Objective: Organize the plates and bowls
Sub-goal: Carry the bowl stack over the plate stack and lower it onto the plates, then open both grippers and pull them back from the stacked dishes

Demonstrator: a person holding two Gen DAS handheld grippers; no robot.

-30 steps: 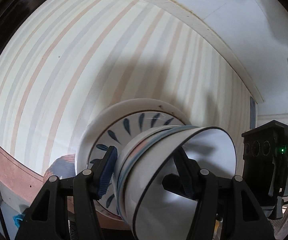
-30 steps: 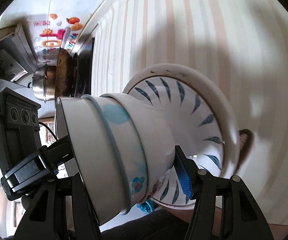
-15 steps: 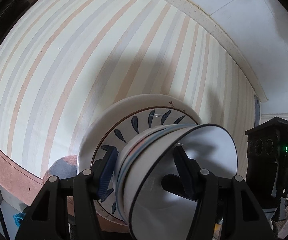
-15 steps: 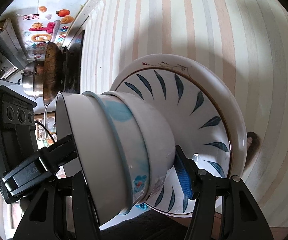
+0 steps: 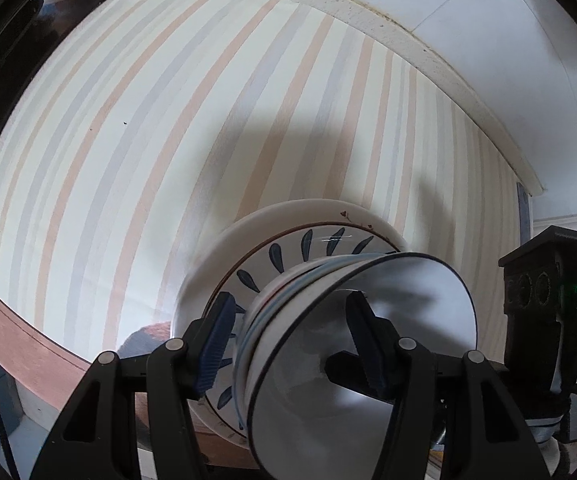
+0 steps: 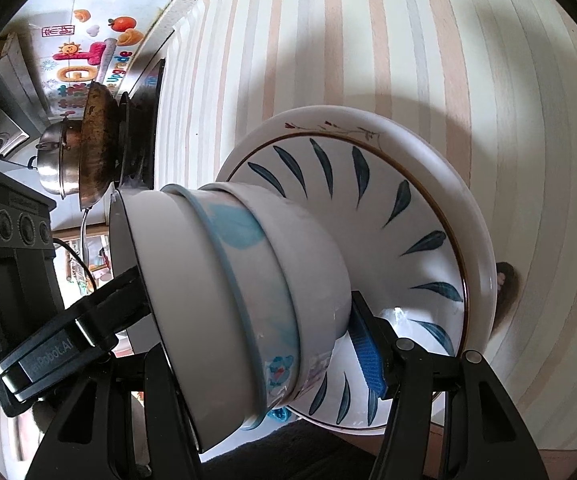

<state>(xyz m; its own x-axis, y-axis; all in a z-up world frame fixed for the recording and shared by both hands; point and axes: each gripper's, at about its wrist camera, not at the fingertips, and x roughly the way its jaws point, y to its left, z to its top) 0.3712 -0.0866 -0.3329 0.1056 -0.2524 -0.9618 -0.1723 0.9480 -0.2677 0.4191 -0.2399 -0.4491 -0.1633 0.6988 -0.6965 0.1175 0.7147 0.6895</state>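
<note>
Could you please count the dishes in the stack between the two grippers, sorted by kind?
Bowls: 3, nested: the top bowl, the blue-rimmed bowl and the bottom bowl.
Plates: 2: the leaf-pattern plate on the larger white plate.
Total: 5 dishes, gripped by the left gripper and the right gripper.

White plate (image 6: 372,216), blue leaf strokes; white bowl (image 6: 224,280), blue band; peach-grey striped tabletop (image 5: 168,128).
</note>
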